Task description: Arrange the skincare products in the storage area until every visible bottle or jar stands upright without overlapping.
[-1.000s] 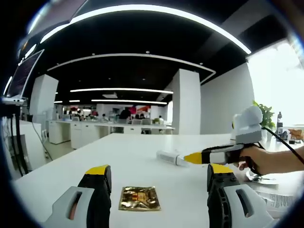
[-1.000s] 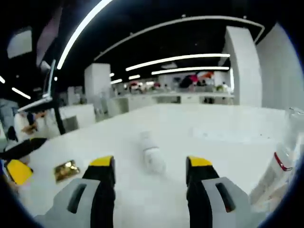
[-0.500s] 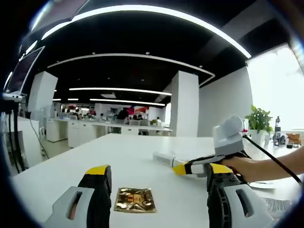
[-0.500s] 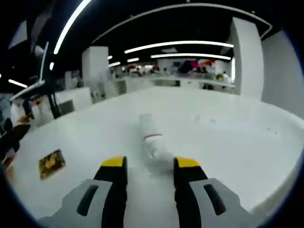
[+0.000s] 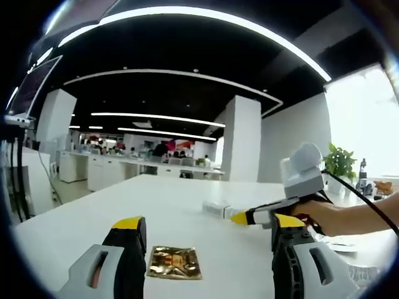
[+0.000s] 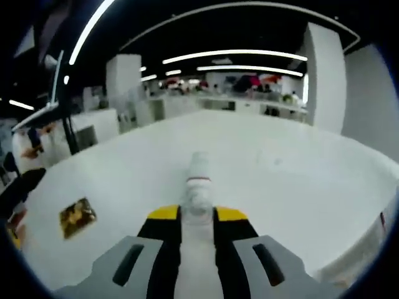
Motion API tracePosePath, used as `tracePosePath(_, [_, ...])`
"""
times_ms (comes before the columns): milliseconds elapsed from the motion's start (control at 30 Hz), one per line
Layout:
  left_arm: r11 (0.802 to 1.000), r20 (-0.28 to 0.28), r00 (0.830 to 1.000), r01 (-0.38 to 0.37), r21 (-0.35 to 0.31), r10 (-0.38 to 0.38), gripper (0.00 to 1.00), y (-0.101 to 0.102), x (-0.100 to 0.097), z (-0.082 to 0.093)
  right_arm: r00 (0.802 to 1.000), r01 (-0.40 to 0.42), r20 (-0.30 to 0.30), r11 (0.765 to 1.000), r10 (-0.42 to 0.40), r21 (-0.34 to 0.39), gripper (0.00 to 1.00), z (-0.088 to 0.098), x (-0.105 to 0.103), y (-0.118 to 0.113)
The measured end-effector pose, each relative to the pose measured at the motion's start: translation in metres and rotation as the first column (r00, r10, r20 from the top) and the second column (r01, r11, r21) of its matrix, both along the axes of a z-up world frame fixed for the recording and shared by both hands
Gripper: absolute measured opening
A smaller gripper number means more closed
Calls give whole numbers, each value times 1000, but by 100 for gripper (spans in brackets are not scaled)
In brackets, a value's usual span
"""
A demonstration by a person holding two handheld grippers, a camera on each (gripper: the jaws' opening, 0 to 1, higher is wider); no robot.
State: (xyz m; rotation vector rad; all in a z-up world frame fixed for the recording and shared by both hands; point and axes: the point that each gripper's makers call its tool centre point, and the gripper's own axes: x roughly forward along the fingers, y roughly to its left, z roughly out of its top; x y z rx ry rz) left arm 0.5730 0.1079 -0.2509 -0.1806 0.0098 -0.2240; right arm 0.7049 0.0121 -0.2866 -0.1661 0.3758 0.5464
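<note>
So in the right gripper view the right gripper (image 6: 196, 215) has its yellow-tipped jaws pinched in on a white bottle (image 6: 198, 187) that's lying on its side, low in the centre of the frame, with the far end poking out past the tips toward the middle of the picture. My worry is that it's a round, smooth thing grabbed across its body while it's flat on the white table (image 6: 293, 180); if the hold is off-centre it could swivel between the jaws when it gets tipped up, or squirt out and roll. Left of the jaws, lower left of the frame, sits a gold sachet (image 6: 77, 216), lying apart from the bottle, so a rolling bottle could end up on top of it. In the left gripper view the left gripper (image 5: 206, 229) is spread wide and holding nothing, with that same sachet lying flat just beyond and between its tips at the bottom centre. Further out, right of centre, you can see the other gripper clamped on the bottle, with a hand (image 5: 340, 217) behind it at the right edge.
</note>
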Motion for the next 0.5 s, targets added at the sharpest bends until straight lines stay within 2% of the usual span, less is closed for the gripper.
tracePosePath(100, [1000,-1,1000,4,1,-4,84,0,2,0,999,-14,34,1000,15,-25,18,16,-3,-8])
tracePosePath(167, [1000,-2,1000,3,2,-3,84,-2,-1,-1,999,-29,10,997,30,-70,18,20,-11,-12])
tracePosePath(233, [1000,-1,1000,3,-2,-3,84,-2,0,0,999,-34,23,997,36,-69,18,27,-23,-16])
tracePosePath(400, [1000,5,1000,9,-8,-9,84,-8,-10,1,998,-45,31,995,48,-88,18,51,-12,-23])
tracePosePath(500, [1000,4,1000,11,-6,-11,84,-4,-5,1,999,-46,21,996,48,-82,18,62,-23,-30])
